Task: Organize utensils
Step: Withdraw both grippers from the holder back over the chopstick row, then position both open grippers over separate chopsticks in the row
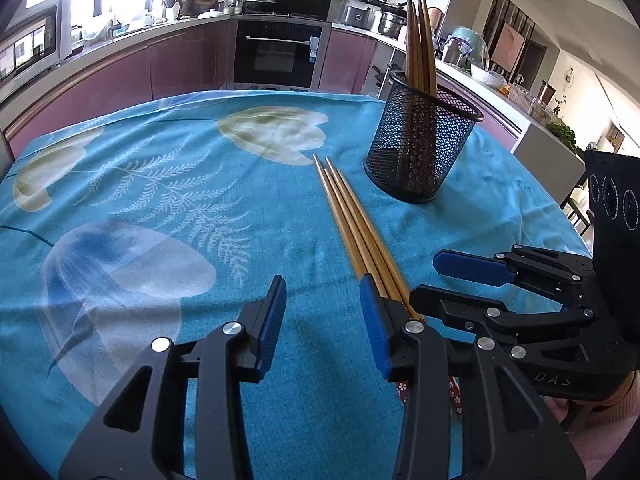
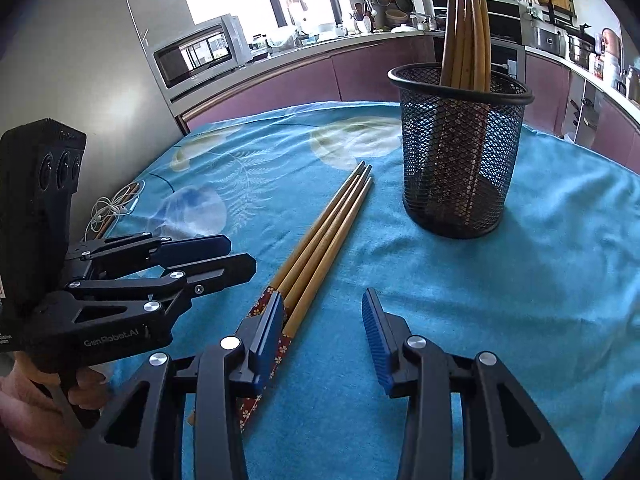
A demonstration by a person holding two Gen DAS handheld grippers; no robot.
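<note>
While both grippers stand close beside the loose chopsticks (image 1: 352, 220), neither has hold of anything. The left gripper (image 1: 323, 312) has its jaws partly open with only tablecloth (image 1: 160, 184) between them; the bundle lies just outside its right-hand finger. The right gripper (image 2: 323, 322) is likewise partly open and empty, the bundle lying against the outer side of its left-hand finger.

Location: at least 3 sticks, possibly 4, lie side by side on the cloth, tips toward the mesh holder (image 2: 460, 152), patterned ends toward the grippers. The holder stands upright just beyond them and already carries several chopsticks (image 2: 466, 28) leaning on its rim.

Handling, as judged: the sticks look like light, stiff, smooth wood, round enough to roll and to slip in ribbed pads. They taper, so a hold on the thicker part, short of the patterned ends, should be steadier than one near the tips. Lying flat and touching, they are hard to separate; taking the outermost stick would be cleanest. The holder is light and could tip if knocked at the rim.
</note>
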